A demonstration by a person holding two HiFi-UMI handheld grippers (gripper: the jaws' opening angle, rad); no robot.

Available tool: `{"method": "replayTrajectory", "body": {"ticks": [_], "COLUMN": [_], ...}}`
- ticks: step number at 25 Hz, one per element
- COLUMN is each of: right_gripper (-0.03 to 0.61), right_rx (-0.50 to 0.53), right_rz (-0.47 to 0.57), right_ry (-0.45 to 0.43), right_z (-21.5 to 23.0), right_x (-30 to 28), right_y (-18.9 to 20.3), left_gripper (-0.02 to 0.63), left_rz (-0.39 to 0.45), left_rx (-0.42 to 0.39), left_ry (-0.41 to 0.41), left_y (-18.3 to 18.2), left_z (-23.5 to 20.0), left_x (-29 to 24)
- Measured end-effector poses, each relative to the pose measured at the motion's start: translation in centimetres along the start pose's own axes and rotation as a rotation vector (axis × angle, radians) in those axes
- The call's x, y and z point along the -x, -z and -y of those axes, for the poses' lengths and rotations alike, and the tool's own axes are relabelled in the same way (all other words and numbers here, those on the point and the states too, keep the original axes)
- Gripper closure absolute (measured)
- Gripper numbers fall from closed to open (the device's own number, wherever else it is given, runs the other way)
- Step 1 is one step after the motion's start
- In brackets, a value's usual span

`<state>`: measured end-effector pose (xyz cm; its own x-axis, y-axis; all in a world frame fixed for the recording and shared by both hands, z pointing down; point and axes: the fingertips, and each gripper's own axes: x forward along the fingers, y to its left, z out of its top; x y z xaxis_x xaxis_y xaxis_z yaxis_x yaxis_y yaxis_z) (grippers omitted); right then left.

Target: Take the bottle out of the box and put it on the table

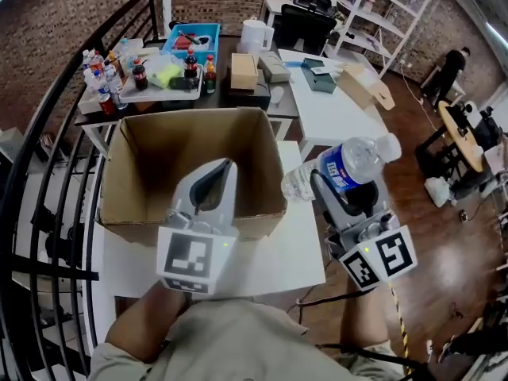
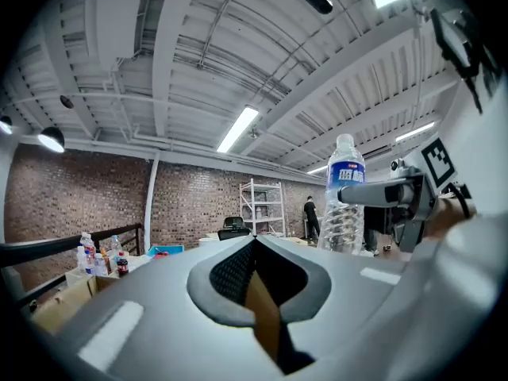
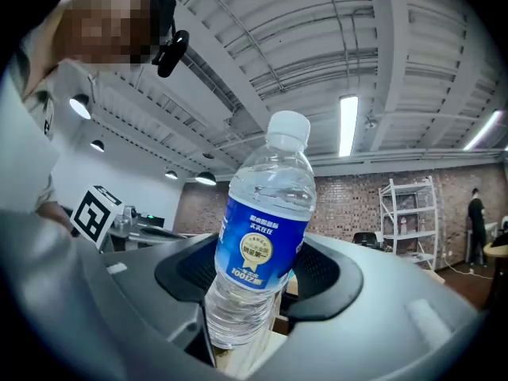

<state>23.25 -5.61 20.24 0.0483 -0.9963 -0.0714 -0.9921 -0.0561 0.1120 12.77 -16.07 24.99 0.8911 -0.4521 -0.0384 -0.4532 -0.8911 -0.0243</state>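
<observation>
A clear water bottle with a blue label and white cap is clamped in my right gripper, just right of the open cardboard box and above the right edge of the white table. In the right gripper view the bottle stands between the grey jaws of that gripper, cap up. My left gripper hovers over the box's near wall, jaws together and empty. The left gripper view shows its closed tips and the held bottle off to the right. The box looks empty inside.
A back table carries several bottles, a blue bin and small cardboard boxes. A black railing runs along the left. A white desk stands at the right, with shelving and a person beyond.
</observation>
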Motion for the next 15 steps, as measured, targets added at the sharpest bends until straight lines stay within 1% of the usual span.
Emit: {"method": "replayTrajectory", "body": {"ticks": [5, 9, 11, 15], "right_gripper": [0.302, 0.302, 0.302, 0.302], "right_rx": [0.024, 0.058, 0.064, 0.076], "right_rz": [0.0, -0.042, -0.063, -0.104], "right_ry": [0.05, 0.08, 0.092, 0.123], "right_z": [2.4, 3.8, 4.4, 5.3], "right_x": [2.6, 3.4, 3.4, 3.1], "right_y": [3.9, 7.9, 9.8, 13.6], "left_gripper": [0.614, 0.614, 0.614, 0.614], "left_rz": [0.005, -0.004, -0.014, -0.044], "left_rx": [0.024, -0.017, -0.024, -0.004], "left_ry": [0.014, 0.0, -0.018, -0.044], "left_y": [0.5, 1.5, 2.4, 5.0], "left_z": [4.0, 6.3, 6.9, 7.7], "left_x": [0.7, 1.4, 1.9, 2.7]}}
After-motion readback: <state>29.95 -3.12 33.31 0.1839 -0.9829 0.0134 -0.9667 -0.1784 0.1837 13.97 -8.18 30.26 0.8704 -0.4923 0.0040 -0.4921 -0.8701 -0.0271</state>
